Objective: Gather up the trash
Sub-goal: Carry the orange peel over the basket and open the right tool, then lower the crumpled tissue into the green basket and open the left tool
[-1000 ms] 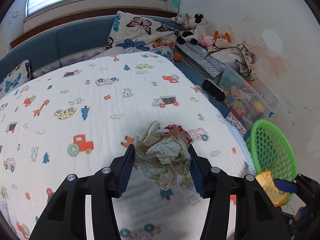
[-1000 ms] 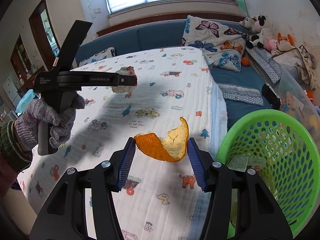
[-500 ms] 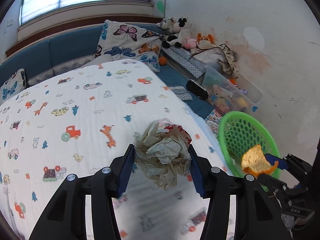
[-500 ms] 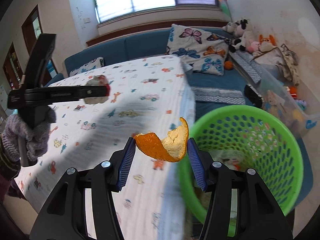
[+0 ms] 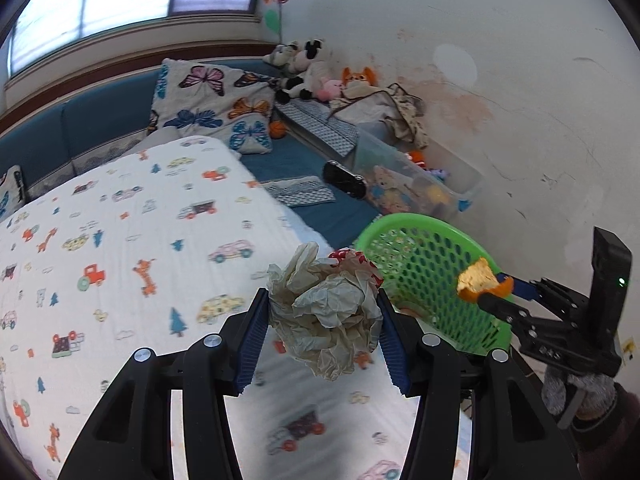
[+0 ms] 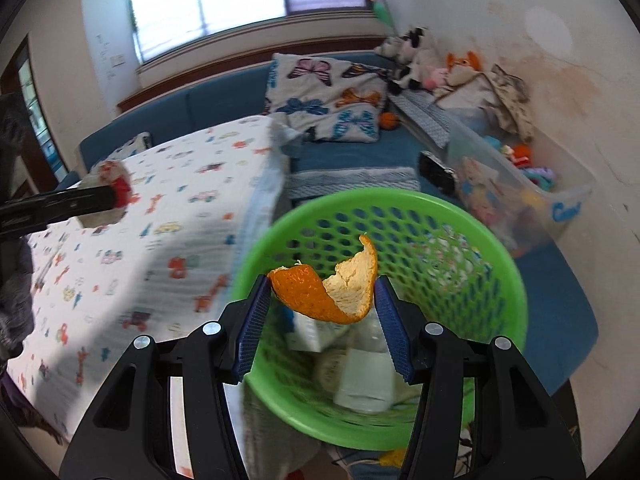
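Observation:
My left gripper (image 5: 322, 326) is shut on a crumpled beige paper wad (image 5: 326, 312) with a red patch, held above the bed's right edge beside the green mesh basket (image 5: 424, 280). My right gripper (image 6: 320, 302) is shut on a curled orange peel (image 6: 332, 286) and holds it over the open basket (image 6: 496, 264). The peel also shows in the left wrist view (image 5: 480, 280), above the basket's far rim. The wad shows in the right wrist view (image 6: 110, 188) at the left. The basket holds several pieces of paper and packaging.
The bed has a white blanket (image 5: 120, 248) printed with cars and animals. Beyond lie a blue mat, a butterfly pillow (image 5: 212, 108), plush toys (image 5: 304, 68), a clear toy bin (image 5: 416, 184) by the wall and a black object (image 5: 344, 178).
Both grippers moved right, off the bed toward the basket. The orange peel went from beside the basket to above its opening. The paper wad now hangs at the bed's edge near the basket.

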A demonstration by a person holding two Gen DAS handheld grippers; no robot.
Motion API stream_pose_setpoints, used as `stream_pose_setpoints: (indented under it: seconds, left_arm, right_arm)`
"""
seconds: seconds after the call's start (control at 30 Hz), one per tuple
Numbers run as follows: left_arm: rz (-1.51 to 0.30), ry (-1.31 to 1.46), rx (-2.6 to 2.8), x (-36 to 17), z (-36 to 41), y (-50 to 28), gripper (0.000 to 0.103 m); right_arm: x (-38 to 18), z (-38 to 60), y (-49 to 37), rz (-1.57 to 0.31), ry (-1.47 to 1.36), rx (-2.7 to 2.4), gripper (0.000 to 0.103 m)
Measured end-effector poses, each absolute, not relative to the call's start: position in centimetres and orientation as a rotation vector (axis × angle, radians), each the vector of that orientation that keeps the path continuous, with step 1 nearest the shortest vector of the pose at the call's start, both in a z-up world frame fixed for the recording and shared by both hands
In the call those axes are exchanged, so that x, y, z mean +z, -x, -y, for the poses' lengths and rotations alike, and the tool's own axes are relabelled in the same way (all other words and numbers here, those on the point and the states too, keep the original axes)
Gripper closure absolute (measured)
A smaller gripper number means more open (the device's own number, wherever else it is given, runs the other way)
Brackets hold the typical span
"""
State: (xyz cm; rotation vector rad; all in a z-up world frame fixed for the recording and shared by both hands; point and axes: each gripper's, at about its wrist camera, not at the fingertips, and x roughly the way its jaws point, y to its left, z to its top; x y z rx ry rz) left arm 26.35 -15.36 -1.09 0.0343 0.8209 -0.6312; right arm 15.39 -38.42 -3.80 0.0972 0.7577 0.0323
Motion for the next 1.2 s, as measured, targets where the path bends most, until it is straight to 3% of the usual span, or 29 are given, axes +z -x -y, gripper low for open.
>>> stream_pose_setpoints:
  seconds: [1.2]
  left_arm:
    - [-0.838, -0.118, -0.779, -1.4, 24.7, -23.6, 0.052]
  right_arm:
    - [-4.9, 44.2, -13.2, -0.76, -0.17, -0.08, 0.039]
